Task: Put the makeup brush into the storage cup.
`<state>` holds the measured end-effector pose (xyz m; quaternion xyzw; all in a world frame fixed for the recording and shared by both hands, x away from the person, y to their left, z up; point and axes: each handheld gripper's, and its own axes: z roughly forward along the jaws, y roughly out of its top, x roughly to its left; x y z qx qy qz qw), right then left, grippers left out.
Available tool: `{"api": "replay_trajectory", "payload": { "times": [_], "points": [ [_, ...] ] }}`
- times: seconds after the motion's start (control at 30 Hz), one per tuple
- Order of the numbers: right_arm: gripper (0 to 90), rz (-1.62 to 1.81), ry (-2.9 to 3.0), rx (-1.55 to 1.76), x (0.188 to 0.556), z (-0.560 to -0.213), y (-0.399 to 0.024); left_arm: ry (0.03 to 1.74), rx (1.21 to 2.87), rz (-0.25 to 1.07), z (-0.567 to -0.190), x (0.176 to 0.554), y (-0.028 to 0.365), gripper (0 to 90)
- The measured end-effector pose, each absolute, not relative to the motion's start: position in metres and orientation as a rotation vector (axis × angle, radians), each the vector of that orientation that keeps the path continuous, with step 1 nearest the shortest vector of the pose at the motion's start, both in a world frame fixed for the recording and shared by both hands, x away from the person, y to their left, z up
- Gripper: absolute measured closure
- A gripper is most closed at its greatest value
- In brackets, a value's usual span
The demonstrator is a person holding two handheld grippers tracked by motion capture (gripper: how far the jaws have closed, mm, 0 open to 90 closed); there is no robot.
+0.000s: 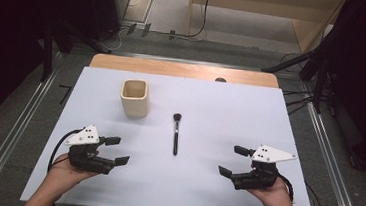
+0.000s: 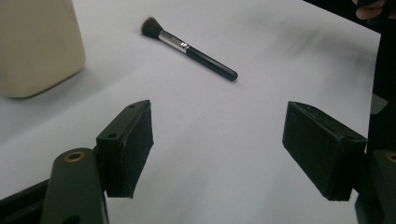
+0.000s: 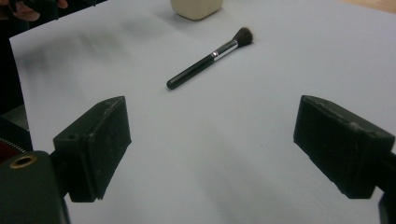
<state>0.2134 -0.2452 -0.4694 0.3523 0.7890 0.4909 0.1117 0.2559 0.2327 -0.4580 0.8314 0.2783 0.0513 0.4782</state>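
A black-handled makeup brush (image 1: 176,133) lies flat in the middle of the white sheet (image 1: 220,111), bristles pointing away from me. It also lies ahead of the jaws in the left gripper view (image 2: 189,47) and the right gripper view (image 3: 210,57). A cream, square-mouthed cup (image 1: 134,98) stands upright to the brush's far left; its side fills the upper left corner of the left gripper view (image 2: 37,46). My left gripper (image 1: 116,150) rests low at the near left, open and empty. My right gripper (image 1: 233,160) mirrors it at the near right, open and empty.
The white sheet covers a wooden table whose far edge (image 1: 184,69) shows as a bare strip. Metal rails (image 1: 325,145) run along both sides. Dark stands and cables (image 1: 319,70) crowd the floor beyond the table.
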Motion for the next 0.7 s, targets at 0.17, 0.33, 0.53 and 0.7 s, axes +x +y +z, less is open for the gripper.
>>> {"api": "replay_trajectory", "payload": {
  "times": [0.17, 0.33, 0.53, 0.7],
  "points": [
    [12.4, 1.441, 2.316, 1.037, 0.2127, -0.4691, -0.2453, 0.679, 2.031, 0.124, -0.4579, 0.2556, 0.2323, 25.1],
    [12.7, 1.429, 2.316, 1.041, 0.2134, -0.4699, -0.2455, 0.678, 2.036, 0.118, -0.4581, 0.2558, 0.2305, 25.1],
    [13.7, 1.423, 2.307, 1.048, 0.2141, -0.4702, -0.2468, 0.680, 2.033, 0.114, -0.4584, 0.2560, 0.2308, 25.1],
    [13.7, 1.450, 2.308, 1.065, 0.2148, -0.4705, -0.2482, 0.686, 2.029, 0.105, -0.4581, 0.2563, 0.2312, 25.0]
  ]
}}
